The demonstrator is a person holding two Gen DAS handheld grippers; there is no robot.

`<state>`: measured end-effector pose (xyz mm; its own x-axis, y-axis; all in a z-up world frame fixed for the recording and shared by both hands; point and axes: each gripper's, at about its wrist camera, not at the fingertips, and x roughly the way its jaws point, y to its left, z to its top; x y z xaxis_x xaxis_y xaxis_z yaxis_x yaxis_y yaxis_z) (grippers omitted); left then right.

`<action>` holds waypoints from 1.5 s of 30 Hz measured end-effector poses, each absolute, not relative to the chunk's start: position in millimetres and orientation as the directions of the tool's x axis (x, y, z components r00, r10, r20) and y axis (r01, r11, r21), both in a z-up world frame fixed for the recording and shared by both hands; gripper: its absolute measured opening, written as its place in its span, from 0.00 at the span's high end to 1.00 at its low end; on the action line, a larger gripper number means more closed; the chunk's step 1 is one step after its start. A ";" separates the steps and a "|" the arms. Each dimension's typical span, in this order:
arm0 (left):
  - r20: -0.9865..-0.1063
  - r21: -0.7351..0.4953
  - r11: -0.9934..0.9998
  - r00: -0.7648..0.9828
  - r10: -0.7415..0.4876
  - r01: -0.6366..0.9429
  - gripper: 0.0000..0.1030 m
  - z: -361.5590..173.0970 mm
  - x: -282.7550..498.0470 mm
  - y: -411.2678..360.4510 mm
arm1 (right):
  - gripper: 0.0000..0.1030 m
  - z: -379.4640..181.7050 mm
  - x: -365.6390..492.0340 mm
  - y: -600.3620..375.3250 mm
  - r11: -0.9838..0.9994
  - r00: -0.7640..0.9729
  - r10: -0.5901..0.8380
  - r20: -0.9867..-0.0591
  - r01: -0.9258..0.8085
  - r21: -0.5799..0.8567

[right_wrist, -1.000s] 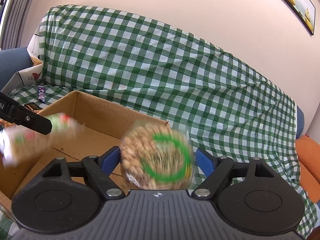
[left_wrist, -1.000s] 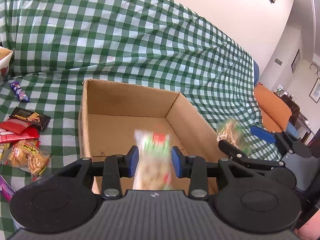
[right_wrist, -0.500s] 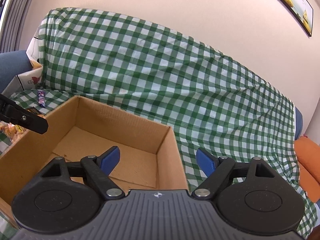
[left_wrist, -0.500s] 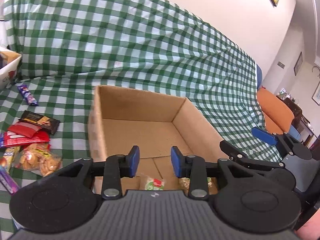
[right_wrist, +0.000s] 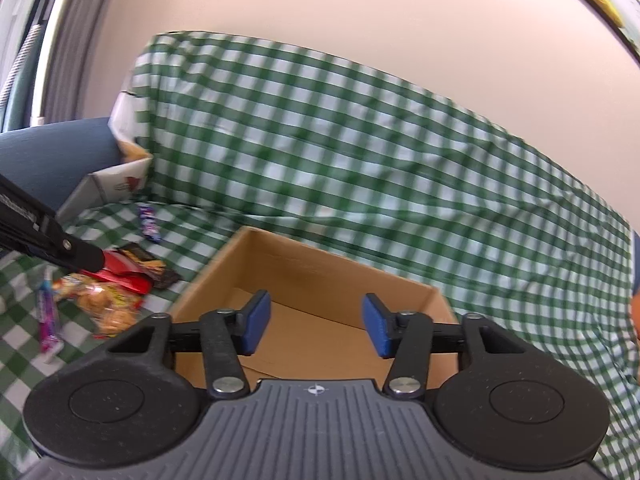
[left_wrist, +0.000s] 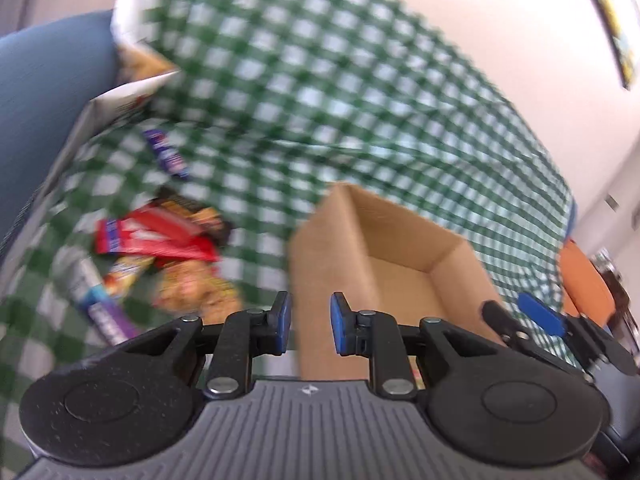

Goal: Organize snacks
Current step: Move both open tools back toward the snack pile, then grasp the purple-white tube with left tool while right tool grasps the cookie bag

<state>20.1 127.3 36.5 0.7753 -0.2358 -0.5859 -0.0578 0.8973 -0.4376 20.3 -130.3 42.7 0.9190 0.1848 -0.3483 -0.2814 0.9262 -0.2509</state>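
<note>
The snacks lie in a loose heap on the green-checked cloth (right_wrist: 360, 152) to the left of the cardboard box (right_wrist: 224, 280). On top is a red wrapper (left_wrist: 160, 238) with white lettering, over a dark brown packet (left_wrist: 200, 212) with orange print. Nearer sits a clear bag of golden biscuits (right_wrist: 108, 304), and at the near left edge a purple-and-silver bar (right_wrist: 48, 320). A small blue-purple bar (right_wrist: 149, 222) lies apart, farther back. The left wrist view is blurred, so labels cannot be read.

The cardboard box is open at the top, plain brown inside; the part of its floor that shows in the right wrist view is bare, and the near end is hidden behind the gripper bodies. Far left, a white carton (right_wrist: 120, 178) with a red mark stands against a blue cushion (right_wrist: 48, 152) — its contents cannot be made out.

The left hand-held gripper (left_wrist: 307, 325) hangs over the box's left wall, its blue pads a narrow gap apart with nothing between them; its jaws have just been closing. The right hand-held gripper (right_wrist: 316, 328) sits over the box — jaws parted wider, holding nothing, and they too have just been closing.
</note>
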 end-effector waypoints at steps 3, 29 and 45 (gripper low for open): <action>-0.618 -0.472 0.867 0.761 -0.196 -0.159 0.77 24.7 19.8 158.6 | 0.56 39.9 16.7 -106.3 0.908 0.908 0.223 -0.354 -0.326 -0.264; -0.738 -0.529 0.722 0.661 -0.133 -0.446 0.61 -60.5 40.9 238.8 | 0.44 -17.6 19.0 58.1 0.796 0.803 0.334 -0.493 -0.521 -0.309; -0.768 -0.483 0.740 0.632 -0.102 -0.468 0.99 -60.3 36.6 249.9 | 0.48 -77.5 85.0 88.8 0.830 0.723 0.179 -0.667 -0.475 -0.293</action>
